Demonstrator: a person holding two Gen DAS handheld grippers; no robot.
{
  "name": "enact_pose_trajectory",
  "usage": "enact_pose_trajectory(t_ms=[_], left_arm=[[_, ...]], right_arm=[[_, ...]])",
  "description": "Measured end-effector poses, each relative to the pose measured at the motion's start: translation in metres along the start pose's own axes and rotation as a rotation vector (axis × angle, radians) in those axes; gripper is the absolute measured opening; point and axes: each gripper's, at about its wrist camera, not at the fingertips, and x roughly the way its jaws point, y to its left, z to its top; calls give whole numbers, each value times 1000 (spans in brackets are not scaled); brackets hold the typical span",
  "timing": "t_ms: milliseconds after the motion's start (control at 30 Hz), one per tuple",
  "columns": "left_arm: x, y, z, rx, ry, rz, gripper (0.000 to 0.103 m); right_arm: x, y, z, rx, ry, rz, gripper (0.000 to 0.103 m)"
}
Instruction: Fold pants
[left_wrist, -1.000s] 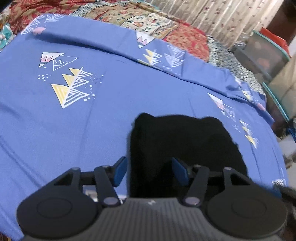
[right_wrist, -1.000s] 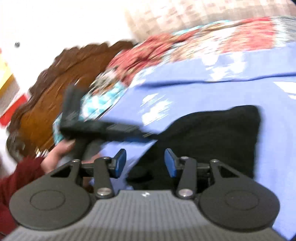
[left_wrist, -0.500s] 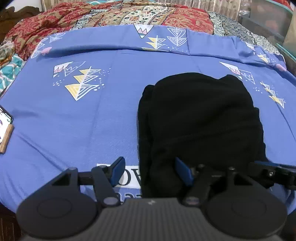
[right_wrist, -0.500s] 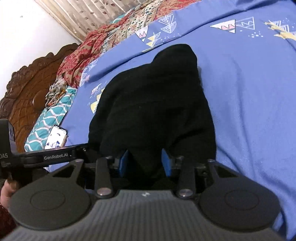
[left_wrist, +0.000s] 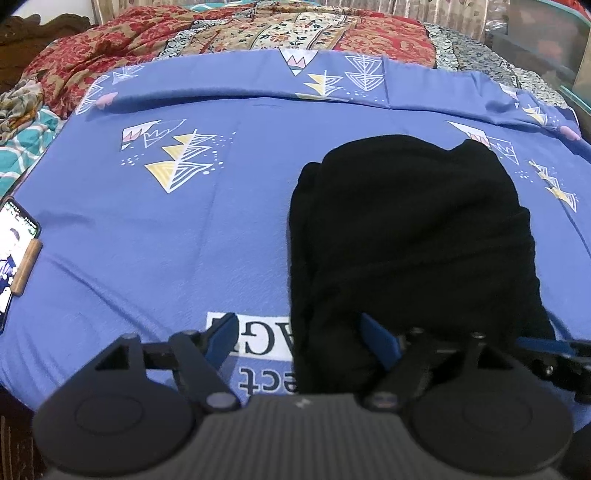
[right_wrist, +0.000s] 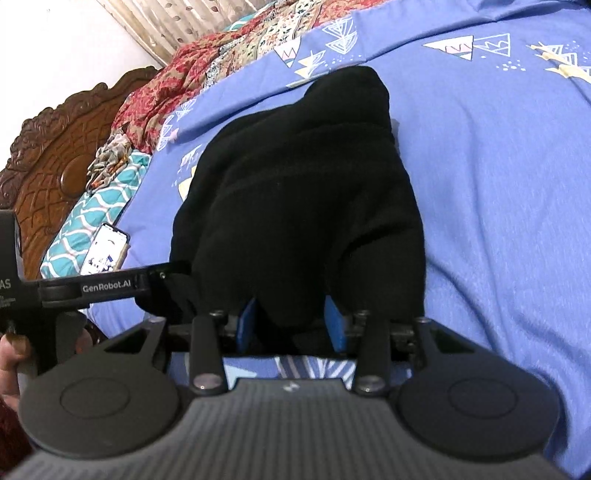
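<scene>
The black pants (left_wrist: 413, 236) lie bunched in a folded heap on the blue bedsheet (left_wrist: 177, 236); they also fill the middle of the right wrist view (right_wrist: 303, 199). My left gripper (left_wrist: 301, 338) is open, its jaws straddling the near left edge of the pants. My right gripper (right_wrist: 291, 325) has its jaws partly closed around the near edge of the pants, with black cloth between the blue pads. The left gripper also shows in the right wrist view (right_wrist: 110, 286), at the pants' left side.
A phone (left_wrist: 14, 254) lies at the sheet's left edge. A red patterned quilt (left_wrist: 258, 33) covers the far side of the bed. A carved wooden headboard (right_wrist: 48, 155) stands at left. The sheet to the right of the pants (right_wrist: 509, 192) is bare.
Both grippers have come down to the near edge of the pants. The right jaws have closed in around the cloth. The left gripper stays open.
</scene>
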Motion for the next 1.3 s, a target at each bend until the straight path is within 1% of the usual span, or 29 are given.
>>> enact_pose_trajectory(t_ms=[100, 167, 233, 367, 433, 467, 500, 600, 700, 800, 867, 967, 1033, 1067, 1100, 1133, 1167, 1200, 1233, 1267, 1300], left_arm=[[0, 1, -1, -6, -1, -1, 78], [0, 2, -1, -7, -1, 0, 79], [0, 3, -1, -9, -1, 1, 80], [-3, 11, -1, -26, 1, -19, 84], [-10, 22, 0, -46, -17, -65, 92], [-14, 30, -1, -63, -31, -95, 99], [-16, 37, -1, -83, -44, -125, 103], [-16, 63, -2, -184, -50, -259, 103], [-2, 82, 4, -296, -20, -364, 103], [20, 87, 11, -372, 28, -445, 103], [35, 82, 16, -374, 53, -485, 103], [57, 65, 20, -341, 96, -503, 103], [73, 55, 20, -330, 136, -551, 103], [79, 50, 18, -329, 137, -578, 102], [79, 46, 17, -317, 125, -569, 97], [77, 42, 17, -298, 110, -560, 89], [75, 40, 20, -293, 109, -574, 68], [72, 40, 26, -303, 114, -580, 59], [67, 39, 35, -300, 108, -588, 57], [61, 38, 47, -281, 83, -596, 56], [53, 36, 62, -248, 39, -587, 56]], right_arm=[[1, 2, -4, -16, 22, -8, 44], [6, 1, -7, -20, 54, -22, 44], [4, 3, -9, -38, 54, -23, 45], [-3, 3, -10, -45, 61, -19, 51], [-15, -1, -11, -38, 43, -1, 60], [-22, -4, -12, -35, 21, 16, 68], [-31, -8, -13, -29, -4, 37, 75], [-51, -27, -12, 24, -69, 83, 86], [-58, -48, -1, 100, -120, 85, 87], [-51, -62, 16, 158, -150, 124, 89], [-36, -68, 31, 169, -145, 136, 90], [-7, -73, 50, 149, -106, 161, 91], [17, -75, 60, 140, -63, 186, 93], [27, -76, 63, 145, -42, 198, 97], [38, -76, 64, 169, -26, 231, 96], [39, -79, 65, 185, 0, 275, 91], [44, -73, 68, 178, 22, 311, 70], [46, -64, 71, 155, 30, 338, 61], [44, -56, 75, 135, 25, 351, 58], [41, -48, 81, 98, 18, 365, 52], [37, -39, 90, 54, 5, 379, 51]])
